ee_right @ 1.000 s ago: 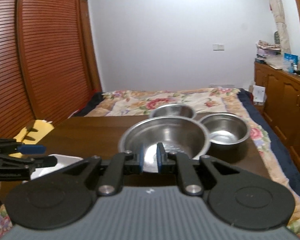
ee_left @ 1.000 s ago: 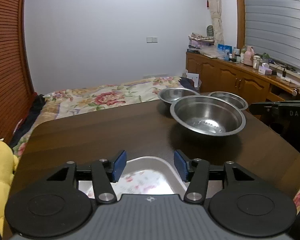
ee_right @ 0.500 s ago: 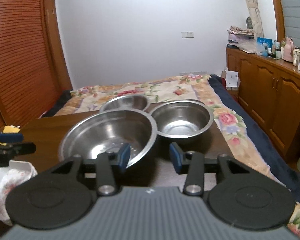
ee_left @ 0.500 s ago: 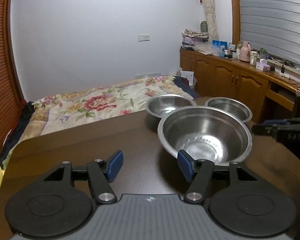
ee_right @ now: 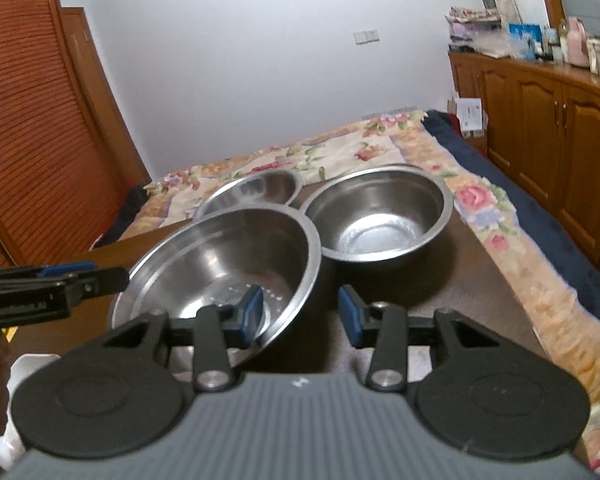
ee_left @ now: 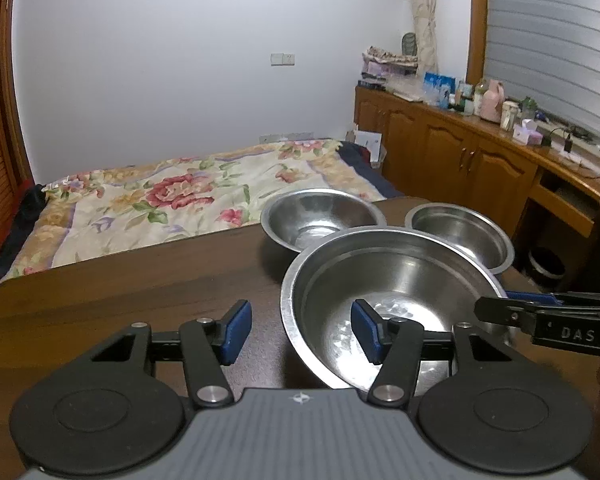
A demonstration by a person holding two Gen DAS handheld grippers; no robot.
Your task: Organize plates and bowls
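Left wrist view
Left gripper (ee_left: 300,332): blue-padded jaws spread wide, gripping nothing, straddling the near-left rim of the large stainless steel bowl (ee_left: 392,300).
Bowls: two smaller steel bowls, one (ee_left: 320,218) behind, another (ee_left: 460,236) behind-right, on the dark wooden table (ee_left: 120,296).

Right wrist view
Right gripper (ee_right: 300,314): jaws wide apart, empty, astride the large bowl's (ee_right: 220,264) near-right rim.
Medium steel bowl (ee_right: 376,212): just beside it, right.
Left gripper (ee_right: 80,280): at left edge.

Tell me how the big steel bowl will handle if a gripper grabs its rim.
The large steel bowl looks rigid and probably light for its size. Its polished thin rim may slip between the pads. Gripped at one edge, it would likely tilt.
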